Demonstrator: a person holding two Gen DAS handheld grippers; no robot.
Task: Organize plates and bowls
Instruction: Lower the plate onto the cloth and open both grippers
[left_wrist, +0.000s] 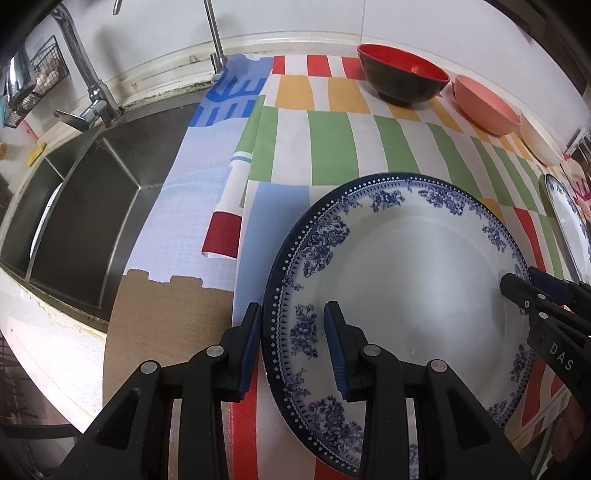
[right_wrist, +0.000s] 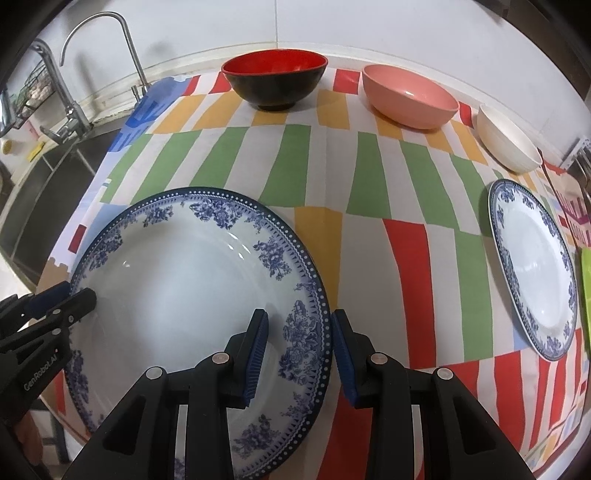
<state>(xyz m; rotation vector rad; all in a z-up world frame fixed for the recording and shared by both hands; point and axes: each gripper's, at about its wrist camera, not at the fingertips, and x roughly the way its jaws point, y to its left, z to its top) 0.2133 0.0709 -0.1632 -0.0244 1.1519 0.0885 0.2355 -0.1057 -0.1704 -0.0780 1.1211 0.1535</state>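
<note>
On the striped cloth beside the sink (left_wrist: 85, 206), the large blue-patterned plate (left_wrist: 406, 295) is lying flat, with the left gripper (left_wrist: 293, 350) and right gripper (right_wrist: 299, 354) each straddling opposite rims, fingers parted and not clamping yet. Likely setting up a two-sided lift to stack it. Beyond the plate, the red-black bowl (right_wrist: 275, 79), pink bowl (right_wrist: 410, 98) and white bowl (right_wrist: 508, 142) are sitting in a row; second plate (right_wrist: 535, 269) well off to its right.

Three bowls (right_wrist: 275, 83) line the cloth's (right_wrist: 369, 177) back; large plate (right_wrist: 184, 295) front-left, second plate (right_wrist: 535, 266) right.
</note>
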